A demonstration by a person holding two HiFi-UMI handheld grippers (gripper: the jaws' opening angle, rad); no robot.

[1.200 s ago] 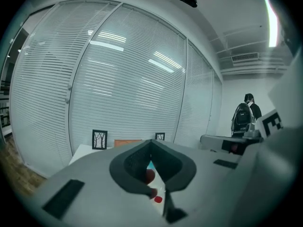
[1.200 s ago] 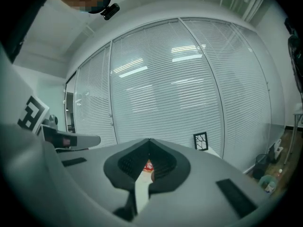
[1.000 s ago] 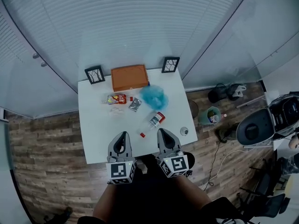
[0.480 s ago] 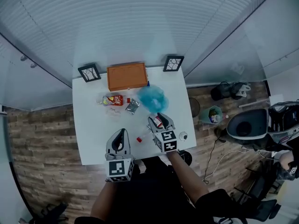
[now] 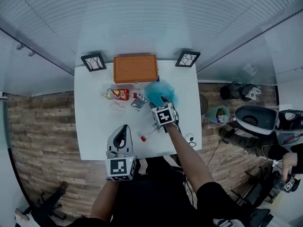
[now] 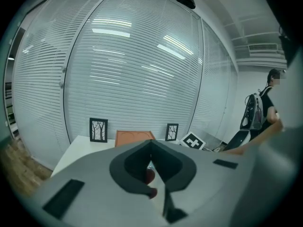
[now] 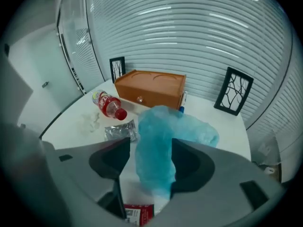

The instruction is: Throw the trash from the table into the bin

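A crumpled blue plastic bag [image 5: 160, 91] [image 7: 165, 131] lies on the white table [image 5: 94, 126], right of centre. My right gripper [image 5: 163, 100] [image 7: 151, 151] points steeply down over it. Its jaws are opening, with the near end of the bag between them and not squeezed. A clear bottle with a red label [image 5: 155, 125] [image 7: 138, 214] lies just under that gripper. A red bottle [image 5: 118, 94] [image 7: 110, 105], a silver wrapper [image 5: 138, 103] [image 7: 118, 132] and a red cap [image 5: 143, 138] lie left of the bag. My left gripper [image 5: 123, 129] [image 6: 150, 148] hovers shut and empty by the near edge. The bin [image 5: 217, 115] stands on the floor to the right.
An orange box [image 5: 135, 68] [image 7: 149, 89] sits at the back of the table between two black picture frames [image 5: 93, 61] [image 5: 188, 58]. A small white object [image 5: 189, 137] rests at the near right corner. Bags and a chair crowd the floor beyond the bin. Glass walls with blinds enclose the table.
My right gripper has gone from the near edge, forward and down over the clear bottle, to the blue bag. The left gripper has shifted only a little.
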